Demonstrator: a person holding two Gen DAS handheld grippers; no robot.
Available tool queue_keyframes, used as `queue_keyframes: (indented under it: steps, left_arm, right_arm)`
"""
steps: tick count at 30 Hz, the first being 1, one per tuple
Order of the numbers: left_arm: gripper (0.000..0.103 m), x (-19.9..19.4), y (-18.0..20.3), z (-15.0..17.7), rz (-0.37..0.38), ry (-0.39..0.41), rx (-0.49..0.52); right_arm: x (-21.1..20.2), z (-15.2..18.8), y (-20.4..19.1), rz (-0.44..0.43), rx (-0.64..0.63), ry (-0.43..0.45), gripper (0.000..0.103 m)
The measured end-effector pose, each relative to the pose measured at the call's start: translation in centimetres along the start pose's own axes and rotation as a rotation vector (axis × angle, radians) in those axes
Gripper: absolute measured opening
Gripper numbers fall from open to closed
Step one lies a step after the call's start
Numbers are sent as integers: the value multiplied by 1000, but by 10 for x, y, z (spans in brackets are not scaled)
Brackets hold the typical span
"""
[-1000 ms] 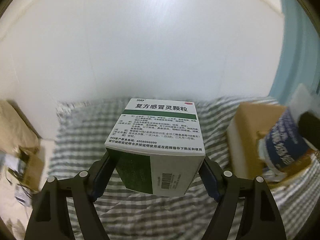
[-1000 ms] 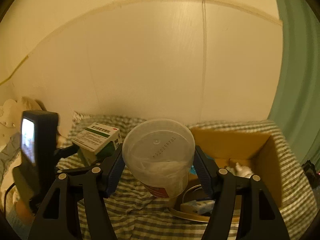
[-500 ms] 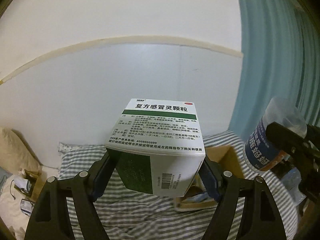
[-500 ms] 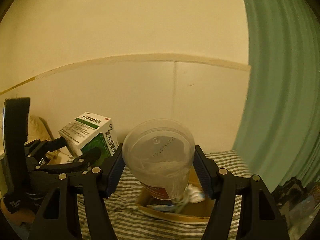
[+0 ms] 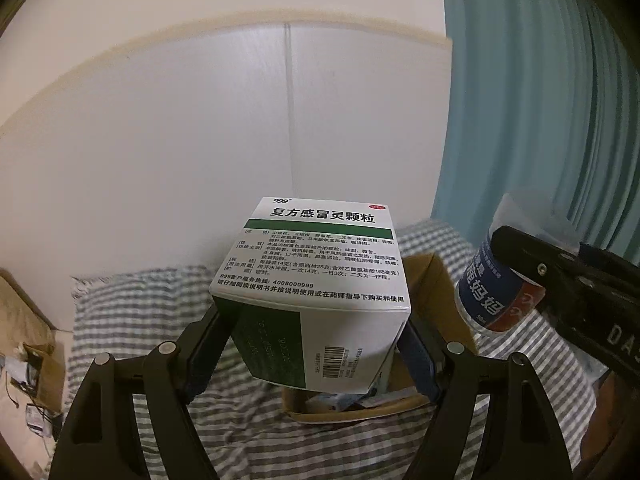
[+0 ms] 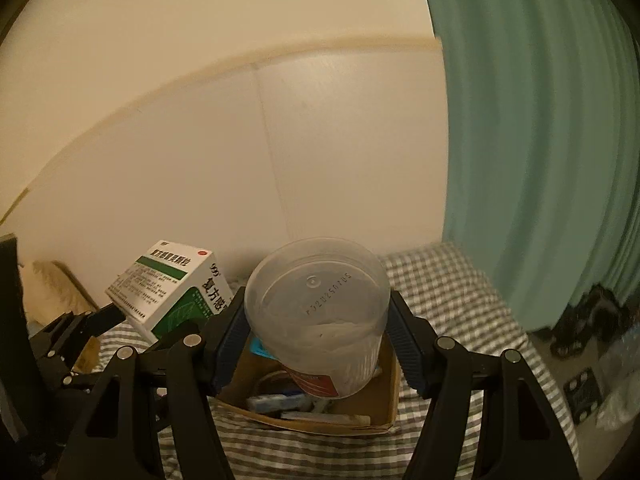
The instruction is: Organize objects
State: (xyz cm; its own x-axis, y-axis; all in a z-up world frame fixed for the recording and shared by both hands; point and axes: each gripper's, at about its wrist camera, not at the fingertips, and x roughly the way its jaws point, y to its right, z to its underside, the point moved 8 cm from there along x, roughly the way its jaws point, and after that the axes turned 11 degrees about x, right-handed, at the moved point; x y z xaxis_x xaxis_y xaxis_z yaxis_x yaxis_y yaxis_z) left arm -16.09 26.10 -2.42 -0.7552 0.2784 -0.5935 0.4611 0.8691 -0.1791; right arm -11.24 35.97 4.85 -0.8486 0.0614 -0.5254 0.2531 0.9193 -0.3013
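Cardboard decides the coming move: the open cardboard box (image 6: 384,420) sits on the striped bedding (image 6: 448,280), low in both wrist views, directly beneath the two carried things. The left gripper (image 5: 316,344) has its jaws spread wide and clamped on the flanks of a white-and-green medicine carton (image 5: 316,292), whose long axis runs away from the camera toward 12 o'clock. The right gripper (image 6: 316,332) is closed about a translucent plastic tub (image 6: 320,312), base toward the lens. From the right wrist the carton lies at 9 o'clock; the tub looks nearer the box mouth, so it probably goes in first.
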Motion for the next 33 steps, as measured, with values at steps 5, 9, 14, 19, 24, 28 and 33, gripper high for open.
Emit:
queue_keyframes:
  steps: [5, 9, 14, 19, 24, 28, 33]
  left_arm:
    - [80, 46, 16, 16, 36, -64, -12]
    - [80, 66, 23, 28, 54, -92, -4]
    - [80, 82, 30, 42, 63, -116, 10]
    - [83, 89, 31, 43, 72, -125, -4]
    - [97, 80, 20, 43, 47, -106, -11]
    - [99, 59, 12, 34, 20, -89, -6]
    - [103, 24, -15, 12, -3, -27, -35]
  right_arm:
    - [48, 19, 20, 36, 15, -85, 65]
    - [76, 38, 29, 55, 35, -158, 65]
    - [97, 49, 31, 64, 54, -193, 65]
    - [109, 54, 33, 67, 72, -215, 66]
    - [103, 51, 33, 73, 76, -192, 70]
    - [85, 36, 29, 60, 83, -143, 76]
    - [55, 11, 6, 59, 27, -91, 82]
